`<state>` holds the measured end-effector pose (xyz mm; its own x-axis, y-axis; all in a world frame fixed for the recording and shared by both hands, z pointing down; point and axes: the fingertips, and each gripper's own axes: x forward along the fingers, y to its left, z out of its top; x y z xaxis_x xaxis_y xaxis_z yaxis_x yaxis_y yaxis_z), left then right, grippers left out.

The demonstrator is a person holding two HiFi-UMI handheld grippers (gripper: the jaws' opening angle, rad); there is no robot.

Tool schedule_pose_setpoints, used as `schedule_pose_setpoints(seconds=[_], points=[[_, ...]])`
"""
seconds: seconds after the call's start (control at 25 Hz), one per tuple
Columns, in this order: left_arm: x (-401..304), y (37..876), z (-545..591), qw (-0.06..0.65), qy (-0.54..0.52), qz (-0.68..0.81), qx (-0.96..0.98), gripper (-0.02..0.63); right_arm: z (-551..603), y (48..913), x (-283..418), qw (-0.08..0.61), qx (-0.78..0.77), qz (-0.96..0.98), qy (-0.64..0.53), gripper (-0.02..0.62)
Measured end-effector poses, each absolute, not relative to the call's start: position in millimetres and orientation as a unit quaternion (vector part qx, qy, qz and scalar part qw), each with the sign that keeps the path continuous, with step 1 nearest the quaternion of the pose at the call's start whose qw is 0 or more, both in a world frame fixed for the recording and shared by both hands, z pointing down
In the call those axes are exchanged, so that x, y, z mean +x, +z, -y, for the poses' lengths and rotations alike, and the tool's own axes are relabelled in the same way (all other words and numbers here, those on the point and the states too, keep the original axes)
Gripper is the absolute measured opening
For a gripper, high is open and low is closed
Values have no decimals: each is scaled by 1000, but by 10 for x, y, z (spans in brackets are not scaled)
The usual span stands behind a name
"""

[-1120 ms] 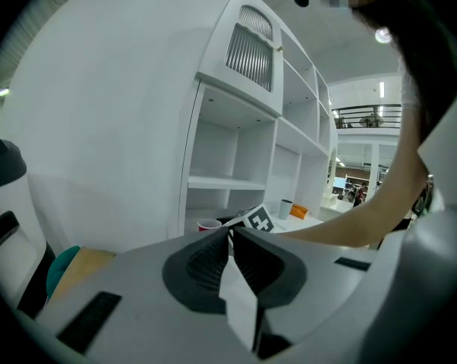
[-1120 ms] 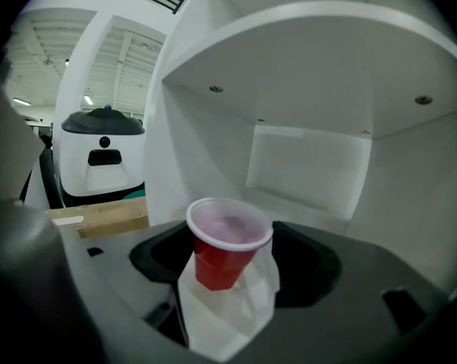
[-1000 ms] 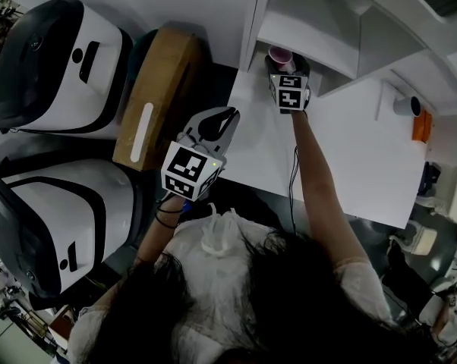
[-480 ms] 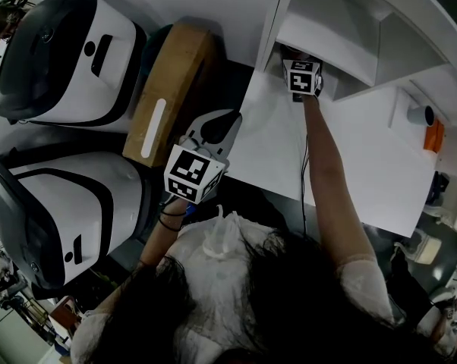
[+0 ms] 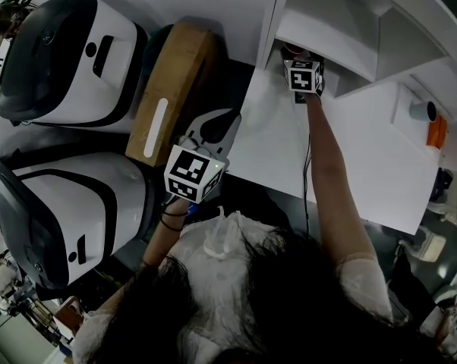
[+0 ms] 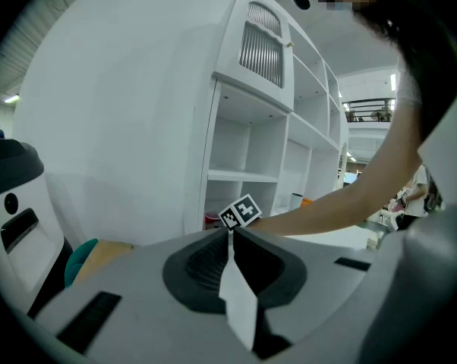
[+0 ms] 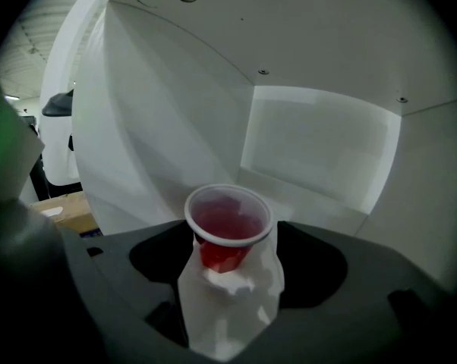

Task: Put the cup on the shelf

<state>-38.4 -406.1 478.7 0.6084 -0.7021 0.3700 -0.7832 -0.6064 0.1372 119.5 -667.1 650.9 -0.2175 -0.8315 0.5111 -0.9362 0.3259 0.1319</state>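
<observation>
Right gripper (image 7: 228, 268) clamps the red cup (image 7: 228, 230) low on its wall, inside a shelf (image 7: 319, 150) compartment. Cup probably light, thin, crushable: grip gently. Left gripper (image 6: 230, 237): 2 jaws together, empty.

On my feed I see a white short-sleeved top (image 5: 213, 241) and dark hair (image 5: 289, 309) at 6 o'clock, dark wristbands (image 5: 168, 217) at 8 o'clock, a thin black cable (image 5: 306, 177) trailing from 1 o'clock, and the grey left gripper (image 6: 230, 237) and grey right gripper (image 7: 228, 249), each with white jaw pads (image 6: 240, 302) and a white cube with black square markers (image 5: 194, 174).
</observation>
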Motion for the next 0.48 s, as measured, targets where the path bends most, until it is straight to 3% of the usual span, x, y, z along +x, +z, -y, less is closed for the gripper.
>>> schedule_pose_setpoints(seconds=[0.48], points=[[-468, 4778, 3874, 146, 142, 424, 882, 29, 6276, 6472, 1163, 253, 552, 783, 137, 328]])
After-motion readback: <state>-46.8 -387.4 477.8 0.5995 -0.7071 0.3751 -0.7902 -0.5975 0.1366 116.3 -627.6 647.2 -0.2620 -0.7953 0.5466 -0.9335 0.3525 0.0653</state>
